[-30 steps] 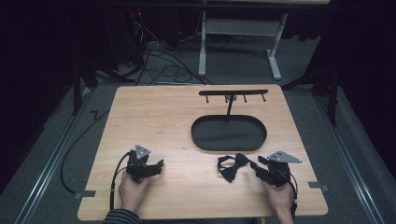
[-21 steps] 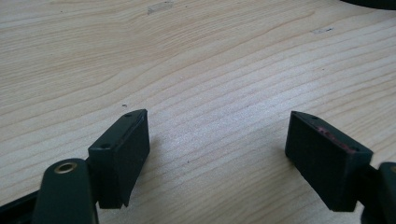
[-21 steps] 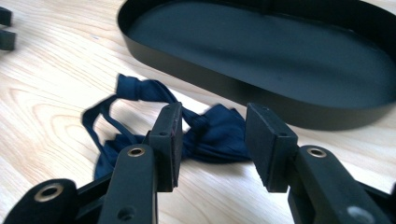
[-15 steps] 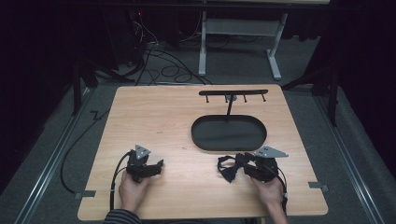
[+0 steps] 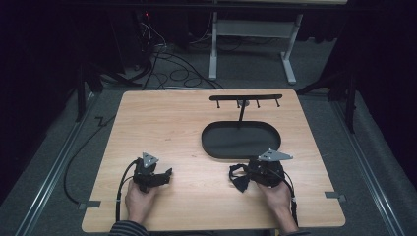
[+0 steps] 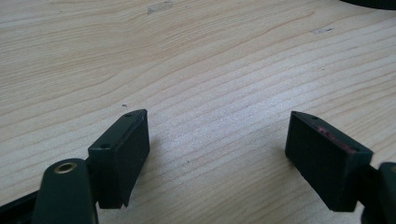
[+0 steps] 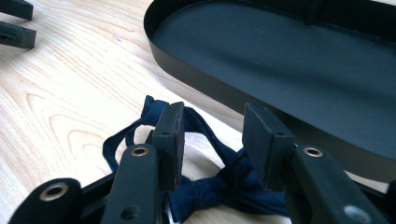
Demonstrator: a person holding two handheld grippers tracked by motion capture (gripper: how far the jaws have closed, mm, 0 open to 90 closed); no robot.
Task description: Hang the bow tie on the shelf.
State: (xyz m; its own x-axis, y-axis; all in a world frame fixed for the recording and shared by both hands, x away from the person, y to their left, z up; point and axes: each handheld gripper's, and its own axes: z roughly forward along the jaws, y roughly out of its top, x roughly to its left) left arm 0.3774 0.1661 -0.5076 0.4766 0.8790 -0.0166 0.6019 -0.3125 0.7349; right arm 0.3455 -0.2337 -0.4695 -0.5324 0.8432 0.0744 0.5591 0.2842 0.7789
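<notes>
— Both grippers sit low on the pale wooden table (image 5: 162, 123) in the high view: the left gripper (image 5: 166, 175) at the near left, the right gripper (image 5: 242, 178) at the near right, each with a grey three-cornered plate on top and a hand behind it.

— And that dark thing by the right one?

— A soft bow tie (image 5: 239, 177) of dark cloth, lying on the wood just in front of the oval black tray (image 5: 206, 147). A thin post rises from the tray to a flat bar with small hooks (image 5: 246, 98).

— Left gripper view?

— Blocky matte-black jaws spread wide over bare, fine-grained wood, nothing between them.

— Right gripper view?

— Its jaws stand apart over the navy bow tie (image 7: 210, 186), whose looped strap curls off to the left. They straddle the fabric without pinching it. The tray (image 7: 196, 79) has a smooth, low metal wall, curved just beyond.
</notes>
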